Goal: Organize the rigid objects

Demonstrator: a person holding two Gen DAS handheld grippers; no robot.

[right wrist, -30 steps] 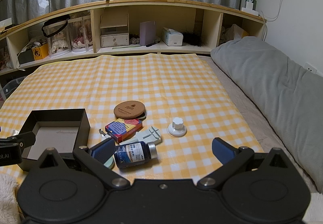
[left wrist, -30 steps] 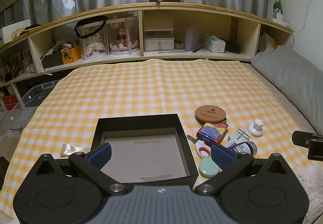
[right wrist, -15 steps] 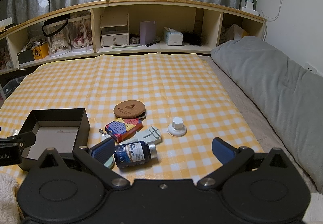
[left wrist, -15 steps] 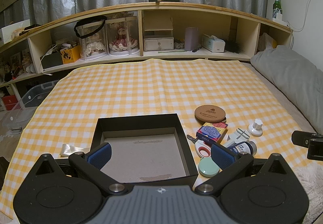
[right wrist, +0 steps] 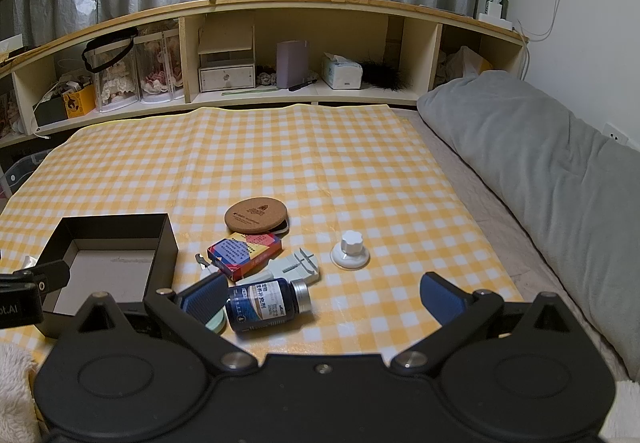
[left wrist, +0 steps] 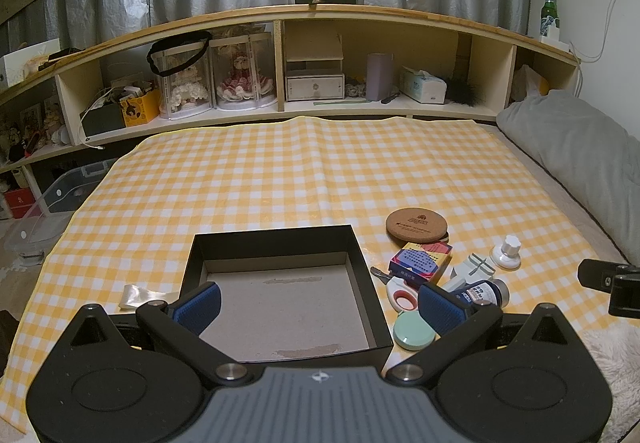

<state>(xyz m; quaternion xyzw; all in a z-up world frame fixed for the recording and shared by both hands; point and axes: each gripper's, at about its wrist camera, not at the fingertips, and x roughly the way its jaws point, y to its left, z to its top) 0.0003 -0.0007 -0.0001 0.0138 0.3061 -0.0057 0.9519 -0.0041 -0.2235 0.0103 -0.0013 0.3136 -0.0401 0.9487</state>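
Hovering over the bed, the left claw (left wrist: 318, 303) is spread wide and empty above the box (left wrist: 280, 295), which holds nothing yet. From the box, the clutter lies at 3 o'clock: coaster (left wrist: 417, 224), card pack (left wrist: 420, 261), bottle (left wrist: 482, 291), green disc (left wrist: 413, 330).

In the right view, the right claw (right wrist: 324, 297) is likewise spread and empty, the bottle (right wrist: 268, 305) lying just beside its left pad. Sorting seems not yet begun; the next move likely calls for closing on the bottle and carrying it toward 9 o'clock into the box (right wrist: 108, 239).
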